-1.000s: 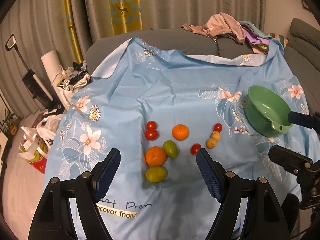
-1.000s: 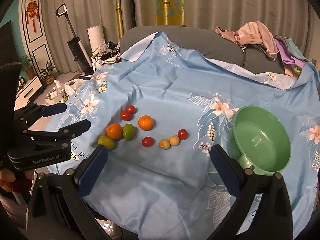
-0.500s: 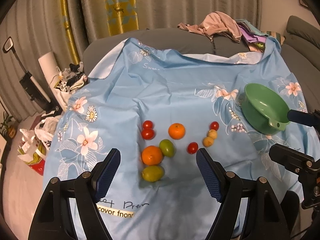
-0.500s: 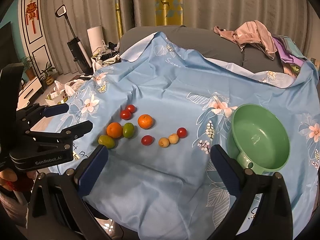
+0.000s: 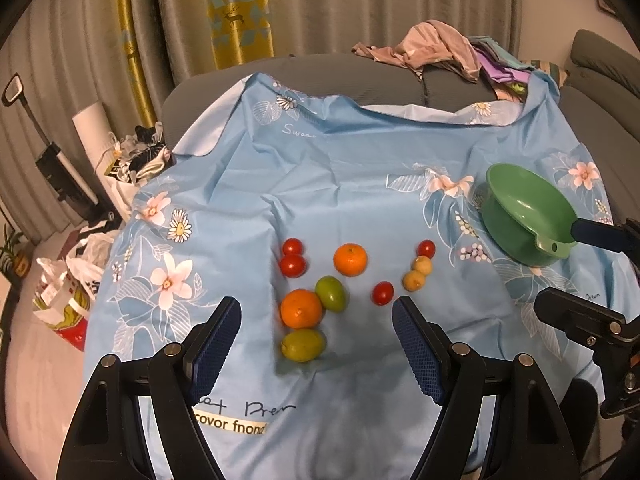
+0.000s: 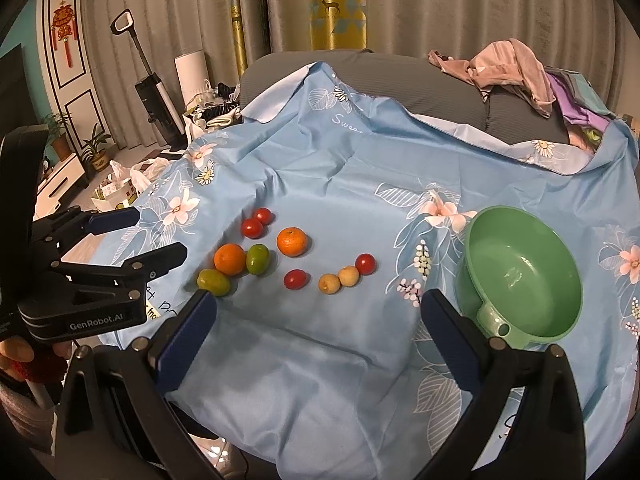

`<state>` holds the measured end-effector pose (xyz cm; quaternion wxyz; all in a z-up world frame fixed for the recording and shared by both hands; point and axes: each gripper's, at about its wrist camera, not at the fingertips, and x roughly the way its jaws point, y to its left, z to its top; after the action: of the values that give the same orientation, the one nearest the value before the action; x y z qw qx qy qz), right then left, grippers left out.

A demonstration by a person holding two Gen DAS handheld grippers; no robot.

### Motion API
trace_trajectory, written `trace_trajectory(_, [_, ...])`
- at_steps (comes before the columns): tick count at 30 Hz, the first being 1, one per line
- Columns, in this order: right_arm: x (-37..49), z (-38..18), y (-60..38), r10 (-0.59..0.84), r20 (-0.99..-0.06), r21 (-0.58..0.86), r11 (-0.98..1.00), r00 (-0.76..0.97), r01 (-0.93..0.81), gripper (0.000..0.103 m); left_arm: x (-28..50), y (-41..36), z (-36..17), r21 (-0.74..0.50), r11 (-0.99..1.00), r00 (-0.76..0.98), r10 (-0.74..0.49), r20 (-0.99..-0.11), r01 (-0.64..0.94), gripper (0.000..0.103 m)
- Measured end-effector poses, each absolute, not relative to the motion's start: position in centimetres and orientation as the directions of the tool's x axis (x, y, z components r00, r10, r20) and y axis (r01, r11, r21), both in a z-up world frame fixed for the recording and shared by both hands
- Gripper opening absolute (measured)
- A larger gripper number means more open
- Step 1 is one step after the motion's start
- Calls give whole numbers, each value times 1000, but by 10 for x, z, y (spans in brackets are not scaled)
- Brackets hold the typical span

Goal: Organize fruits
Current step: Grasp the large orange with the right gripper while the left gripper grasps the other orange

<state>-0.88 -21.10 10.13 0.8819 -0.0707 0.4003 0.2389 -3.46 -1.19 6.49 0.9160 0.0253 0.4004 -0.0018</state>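
Observation:
Several fruits lie loose on a blue flowered cloth [image 5: 340,184]: two oranges [image 5: 301,308] [image 5: 350,259], two green fruits [image 5: 330,293] [image 5: 303,345], red cherry tomatoes [image 5: 293,265] [image 5: 383,293] and two small yellow fruits [image 5: 414,280]. An empty green bowl [image 5: 524,216] sits at the right; it also shows in the right wrist view [image 6: 524,276]. My left gripper [image 5: 316,320] is open and empty, hovering just above the near orange and green fruit. My right gripper [image 6: 316,312] is open and empty, near the cloth's front edge, with the fruits [image 6: 293,242] ahead of it.
The cloth covers a grey sofa [image 5: 452,80] with a pile of clothes [image 5: 440,44] on its back. Bags and clutter [image 5: 64,296] lie on the floor at the left. Curtains [image 5: 360,4] hang behind. The left gripper's body [image 6: 84,280] shows at left in the right wrist view.
Both views have shifted slightly; the fruits and bowl sit a little differently in frame. Both grippers stay open and nothing on the cloth has moved.

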Motion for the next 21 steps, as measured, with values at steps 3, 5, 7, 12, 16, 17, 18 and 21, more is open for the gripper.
trace_trajectory(3, [-9, 101, -211, 365, -739, 66, 876, 566, -477, 103, -35, -12, 65, 45, 999, 679, 17, -734, 23, 78])
trace_trajectory(5, [-9, 102, -211, 364, -740, 66, 876, 566, -477, 103, -35, -13, 65, 44, 999, 679, 16, -734, 24, 78])
trace_trajectory(7, [-9, 101, -211, 364, -739, 67, 877, 566, -476, 103, -35, -13, 64, 44, 999, 678, 15, -735, 25, 78])
trace_trajectory(12, [-9, 100, -211, 364, -741, 69, 877, 565, -475, 103, -35, -15, 63, 42, 999, 677, 12, -736, 27, 78])
trace_trajectory(16, [-8, 99, -212, 364, -741, 70, 877, 564, -475, 103, -35, -16, 62, 36, 999, 675, 4, -738, 33, 78])
trace_trajectory(17, [-9, 99, -211, 364, -741, 70, 878, 564, -474, 103, -34, -16, 61, 35, 999, 674, 3, -739, 34, 78])
trace_trajectory(18, [-9, 98, -211, 363, -742, 70, 878, 564, -474, 103, -34, -15, 61, 31, 999, 672, 0, -740, 35, 78])
trace_trajectory(21, [-8, 99, -212, 364, -740, 70, 877, 565, -475, 103, -33, -12, 61, 14, 999, 674, -19, -739, 43, 78])
